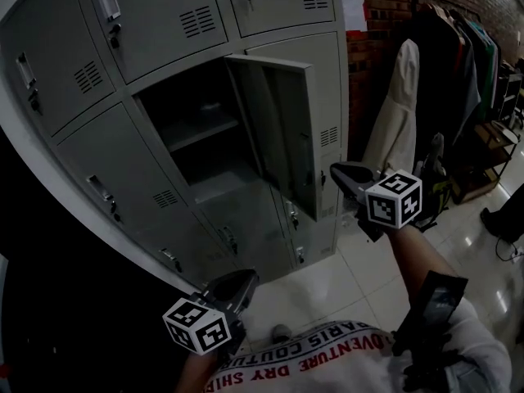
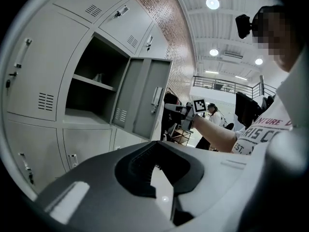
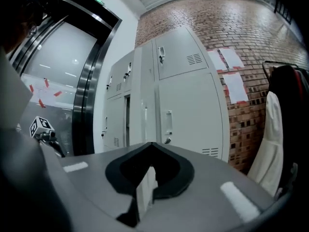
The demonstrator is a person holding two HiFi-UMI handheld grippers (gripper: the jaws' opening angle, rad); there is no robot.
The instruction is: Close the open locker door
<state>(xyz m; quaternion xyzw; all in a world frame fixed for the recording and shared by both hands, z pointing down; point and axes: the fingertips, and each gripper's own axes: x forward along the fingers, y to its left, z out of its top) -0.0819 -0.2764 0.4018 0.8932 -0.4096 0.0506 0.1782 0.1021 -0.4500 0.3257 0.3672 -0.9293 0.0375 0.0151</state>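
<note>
Approaching the open grey sheet-metal locker door is the step in hand; I am judging that no push has begun. The door is standing swung well out from its dark open compartment in the grey metal locker bank, hinged on the compartment's right side.

I am holding the right gripper just beside the door's free edge, on its outer side. I cannot tell whether it is touching. Its fingers are clenched together with nothing between them. I am carrying the left gripper low near my torso, well apart from the door. Its fingers are likewise pressed together and empty.

The next move is calling for contact, not a grasp: I am planning to set the clenched right fingers against the outer face near the free edge. I would then sweep it leftward toward the frame until it seats flush. The hanging pale coat behind the right gripper is limiting backswing room.
</note>
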